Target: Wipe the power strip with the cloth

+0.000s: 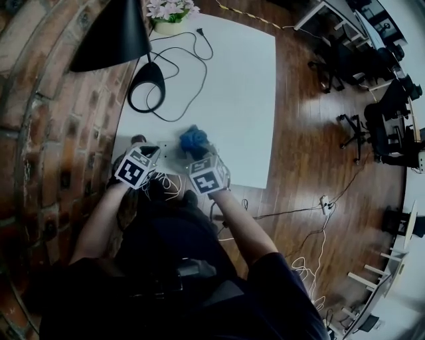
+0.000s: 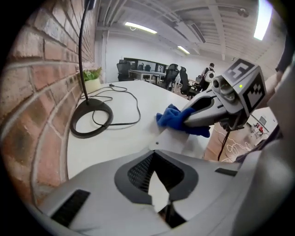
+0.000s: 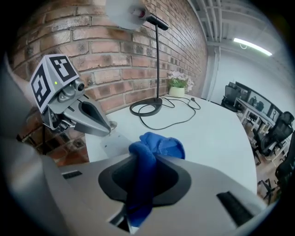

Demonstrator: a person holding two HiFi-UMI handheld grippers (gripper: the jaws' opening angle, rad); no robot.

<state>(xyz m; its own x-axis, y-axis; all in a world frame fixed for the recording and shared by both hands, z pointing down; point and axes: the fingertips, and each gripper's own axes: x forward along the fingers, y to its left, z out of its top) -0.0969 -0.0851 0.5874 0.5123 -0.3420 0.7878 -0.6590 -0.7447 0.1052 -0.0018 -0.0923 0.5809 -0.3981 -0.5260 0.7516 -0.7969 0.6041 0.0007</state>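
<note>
The right tool (image 2: 185, 120) is clamped on the blue cloth (image 3: 156, 147), which rests on the white power strip (image 2: 173, 140) at the table's (image 1: 232, 86) near edge, so wiping looks under way. The left tool (image 3: 107, 127), closed, has its tip at the strip's end. The next move is to drag the cloth along the strip while it is steadied.

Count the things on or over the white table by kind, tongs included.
Cloth: 1
Power strip: 1
Lamp: 1
Potted flowers: 1
Tongs: 2, left tongs, right tongs
Total: 6
</note>
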